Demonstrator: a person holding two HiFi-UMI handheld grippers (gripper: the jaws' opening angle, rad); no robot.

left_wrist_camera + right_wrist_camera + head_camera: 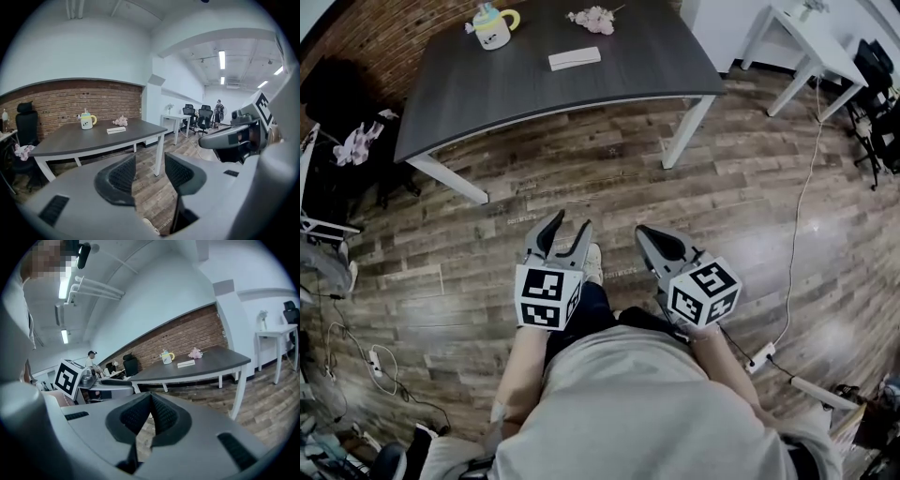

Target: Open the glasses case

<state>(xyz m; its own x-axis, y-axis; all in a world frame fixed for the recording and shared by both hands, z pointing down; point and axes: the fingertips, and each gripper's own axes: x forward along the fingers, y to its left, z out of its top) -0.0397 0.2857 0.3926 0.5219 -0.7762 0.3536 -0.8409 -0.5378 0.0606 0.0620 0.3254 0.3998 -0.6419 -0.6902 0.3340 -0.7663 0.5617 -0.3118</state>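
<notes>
Glasses case [575,58], long axis left-right

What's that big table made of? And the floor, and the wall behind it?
The table is probably dark matte wood or wood-look laminate, with faint grain showing. The floor looks like brown wood-pattern planks, slightly glossy where light reflects. The wall looks like rough red brick with pale mortar lines.

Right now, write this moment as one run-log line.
left tool: open, empty | right tool: shut, empty | glasses case: on dark table, untouched | both tools: over floor, short of table
</notes>
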